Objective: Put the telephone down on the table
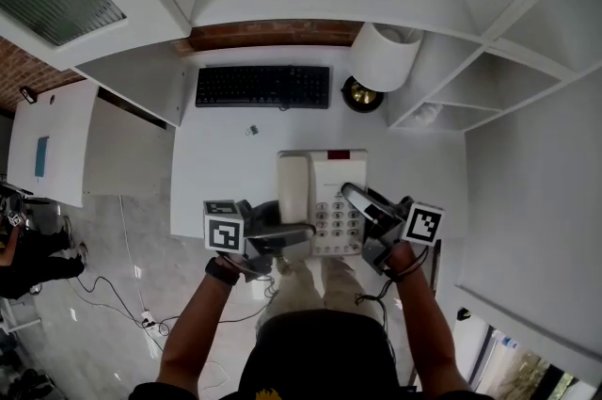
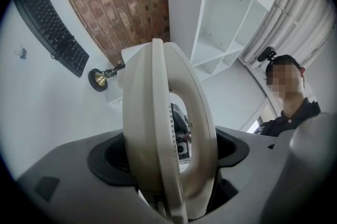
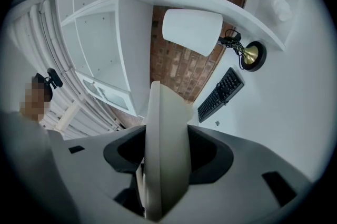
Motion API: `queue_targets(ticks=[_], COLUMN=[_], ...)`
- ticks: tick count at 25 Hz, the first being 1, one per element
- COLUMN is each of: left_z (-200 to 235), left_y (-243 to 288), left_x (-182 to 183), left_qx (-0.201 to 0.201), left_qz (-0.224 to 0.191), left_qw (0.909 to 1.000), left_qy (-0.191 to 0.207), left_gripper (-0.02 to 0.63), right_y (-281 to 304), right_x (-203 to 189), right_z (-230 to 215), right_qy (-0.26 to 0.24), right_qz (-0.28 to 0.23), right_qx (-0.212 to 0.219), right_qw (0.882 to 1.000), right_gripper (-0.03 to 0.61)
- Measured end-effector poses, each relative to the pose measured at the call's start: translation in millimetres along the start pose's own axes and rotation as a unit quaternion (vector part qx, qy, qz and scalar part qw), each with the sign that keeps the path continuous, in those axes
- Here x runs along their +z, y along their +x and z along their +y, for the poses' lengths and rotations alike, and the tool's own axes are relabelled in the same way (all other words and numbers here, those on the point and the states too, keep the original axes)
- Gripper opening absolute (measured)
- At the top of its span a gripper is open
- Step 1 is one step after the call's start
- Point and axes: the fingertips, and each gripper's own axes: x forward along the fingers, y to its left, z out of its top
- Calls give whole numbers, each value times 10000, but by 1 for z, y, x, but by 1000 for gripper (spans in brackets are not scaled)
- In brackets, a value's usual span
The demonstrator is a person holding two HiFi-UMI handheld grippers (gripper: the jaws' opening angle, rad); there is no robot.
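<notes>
The telephone (image 1: pixel 324 186) is cream-white, with its handset on the left and a keypad on the right. It is held flat over the near part of the white table (image 1: pixel 226 163); whether it touches the top I cannot tell. My left gripper (image 1: pixel 287 238) is shut on its left near edge, my right gripper (image 1: pixel 362 208) on its right near edge. In the left gripper view the telephone (image 2: pixel 163 128) stands edge-on between the dark pads. The right gripper view shows the telephone (image 3: pixel 166 149) clamped the same way.
A black keyboard (image 1: pixel 263 87) lies at the table's back. A small binder clip (image 1: pixel 251 130) lies in front of it. A lamp with a white shade (image 1: pixel 384 57) stands back right. White shelves (image 1: pixel 527 163) flank the right, a white cabinet (image 1: pixel 56 144) the left. Cables (image 1: pixel 122 295) trail on the floor.
</notes>
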Motion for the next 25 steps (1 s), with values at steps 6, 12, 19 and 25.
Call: queue_targets(ticks=[6,12,19,25], left_z=[27,67,123,154], left_y=[1,-4,-13,-12], left_x=[-1,-7,-16,-17], left_qx=[-21,89,277,315], left_qz=[-20,-80,-81,-24], left_qw=[10000,9996,9981,9975], left_qy=[-76,-239,-542,-627], left_gripper=[436,436,443,443], right_y=[5,16,36,39], right_x=[-1,-8,-20,-21], right_z=[-30,-68,-123,-156], right_qy=[85,231,390,507], right_qz=[-30,-22,20,-40], right_qx=[-69,-131,-269,-342], right_qw=[9999,9996,9989,9981], right_gripper=[213,213,213,213])
